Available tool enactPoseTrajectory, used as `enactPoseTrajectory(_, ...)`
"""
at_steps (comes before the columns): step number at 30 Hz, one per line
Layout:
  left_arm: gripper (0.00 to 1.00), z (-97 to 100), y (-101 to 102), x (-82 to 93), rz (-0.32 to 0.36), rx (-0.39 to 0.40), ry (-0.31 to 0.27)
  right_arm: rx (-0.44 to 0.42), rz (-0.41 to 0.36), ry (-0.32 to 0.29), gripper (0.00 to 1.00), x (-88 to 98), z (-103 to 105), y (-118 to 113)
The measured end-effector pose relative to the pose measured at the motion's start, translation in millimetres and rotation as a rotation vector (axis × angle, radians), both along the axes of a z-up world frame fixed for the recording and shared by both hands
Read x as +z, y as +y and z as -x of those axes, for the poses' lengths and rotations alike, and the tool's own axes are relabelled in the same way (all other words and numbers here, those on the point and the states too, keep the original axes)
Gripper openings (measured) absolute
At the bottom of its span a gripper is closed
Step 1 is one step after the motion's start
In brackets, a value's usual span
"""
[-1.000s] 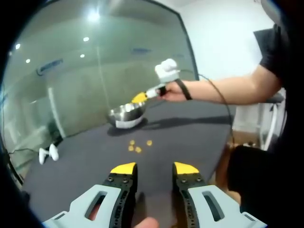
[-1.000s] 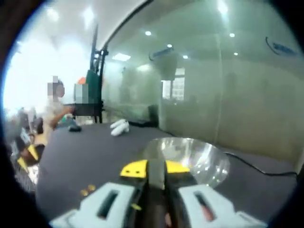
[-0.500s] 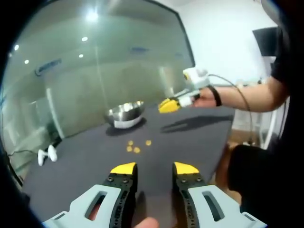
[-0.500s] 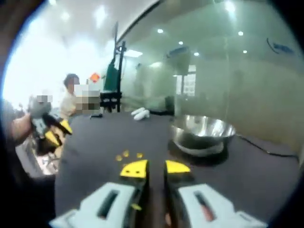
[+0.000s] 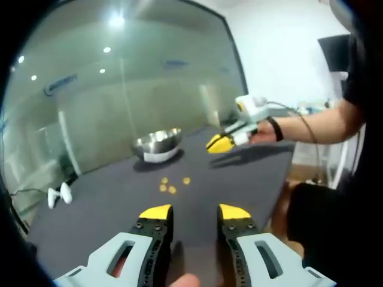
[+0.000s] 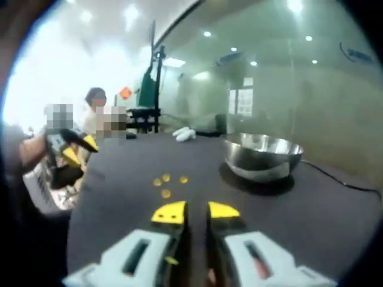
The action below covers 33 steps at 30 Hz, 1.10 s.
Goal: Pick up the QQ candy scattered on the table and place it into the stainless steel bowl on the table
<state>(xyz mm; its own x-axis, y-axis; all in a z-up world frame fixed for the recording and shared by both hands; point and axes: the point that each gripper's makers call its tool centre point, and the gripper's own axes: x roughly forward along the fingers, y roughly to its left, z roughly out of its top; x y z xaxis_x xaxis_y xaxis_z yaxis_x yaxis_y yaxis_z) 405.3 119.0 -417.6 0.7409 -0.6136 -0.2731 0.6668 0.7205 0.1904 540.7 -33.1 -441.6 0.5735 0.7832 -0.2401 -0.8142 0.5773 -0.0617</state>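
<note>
The stainless steel bowl (image 5: pixel 158 143) (image 6: pixel 262 156) stands upright on the dark tabletop (image 5: pixel 119 203) (image 6: pixel 335 209), round, shiny, rim level; I cannot see its inside. Four QQ candy pieces (image 5: pixel 172 183) (image 6: pixel 167 182), small, yellow and disc-like, lie flat on the tabletop in a loose cluster near the bowl, clear of its base. In my right gripper view they sit left of the bowl.

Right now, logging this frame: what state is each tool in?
Left tool: open, holding nothing.
Right tool: slightly open, nothing visible between its jaws.
</note>
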Motion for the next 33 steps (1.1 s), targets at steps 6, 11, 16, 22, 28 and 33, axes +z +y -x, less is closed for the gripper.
enactPoseTrajectory(6, 0.31, 1.7, 1.3, -1.9, -0.006, 0.002, 0.005, 0.066, 0.04, 0.025, 0.14, -12.7, -2.2, 12.4)
enactPoseTrajectory(11, 0.31, 1.5, 0.9, 2.2, 0.001, 0.002, 0.0, 0.124, 0.055, 0.036, 0.14, -16.7, -2.0, 26.4)
enactPoseTrajectory(16, 0.31, 1.1, 1.3, 0.5, -0.002, 0.005, 0.003, 0.174, 0.061, 0.041, 0.15, -17.4, -1.0, 41.7)
enactPoseTrajectory(22, 0.31, 1.4, 3.0, -2.9, -0.009, 0.011, 0.011, 0.24, 0.079, 0.055, 0.15, -23.6, 2.5, 57.5)
enactPoseTrajectory(28, 0.31, 1.9, 4.2, -2.6, -0.014, 0.014, 0.013, 0.26, 0.064, 0.071, 0.15, -23.8, 3.0, 70.8)
enactPoseTrajectory(33, 0.31, 1.8, 4.7, -2.7, -0.028, 0.015, 0.012, 0.279, 0.094, 0.073, 0.15, -28.2, 1.9, 79.2)
